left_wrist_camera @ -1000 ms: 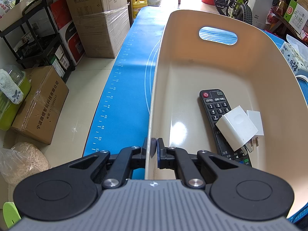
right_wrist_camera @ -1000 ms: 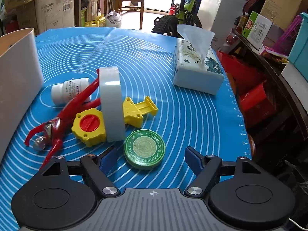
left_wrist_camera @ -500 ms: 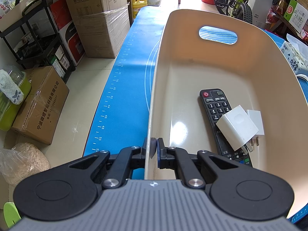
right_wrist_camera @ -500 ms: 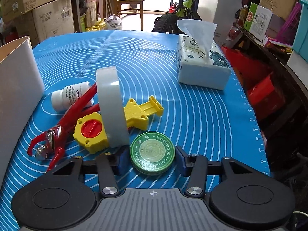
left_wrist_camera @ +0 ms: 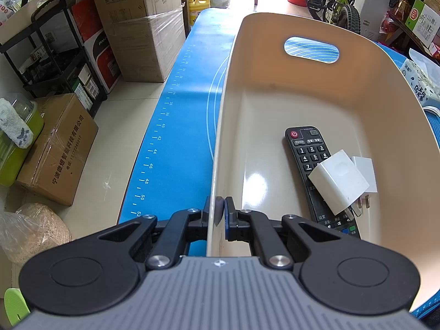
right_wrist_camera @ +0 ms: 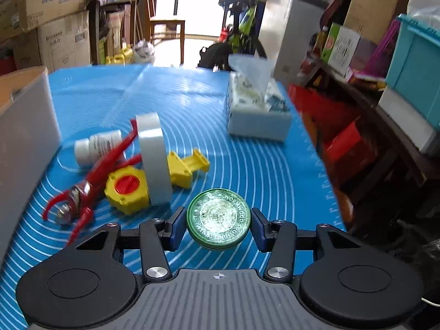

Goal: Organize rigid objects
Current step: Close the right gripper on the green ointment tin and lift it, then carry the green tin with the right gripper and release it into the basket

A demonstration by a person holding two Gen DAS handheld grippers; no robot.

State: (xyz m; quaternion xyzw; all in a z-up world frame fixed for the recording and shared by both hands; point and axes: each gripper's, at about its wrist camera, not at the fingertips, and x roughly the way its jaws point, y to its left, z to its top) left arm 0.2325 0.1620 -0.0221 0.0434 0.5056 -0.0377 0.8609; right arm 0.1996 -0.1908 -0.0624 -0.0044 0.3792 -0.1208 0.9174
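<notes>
Right gripper (right_wrist_camera: 218,227) pinching green ointment tin (right_wrist_camera: 218,218) by its rim, seemingly lifted just clear of blue mat (right_wrist_camera: 269,170), though blur hides the gap. Left gripper (left_wrist_camera: 218,211) clamped on beige bin (left_wrist_camera: 275,93) wall, steadying it. Risk: round, slick tin pivoting or slipping from pads mid-carry; clipping tape roll (right_wrist_camera: 154,162) close by.

We look steeply down from the left gripper (left_wrist_camera: 217,214), close over the beige bin (left_wrist_camera: 316,99). From the right, lower across the counter (right_wrist_camera: 192,104); both views share the tissue box (right_wrist_camera: 257,110).
</notes>
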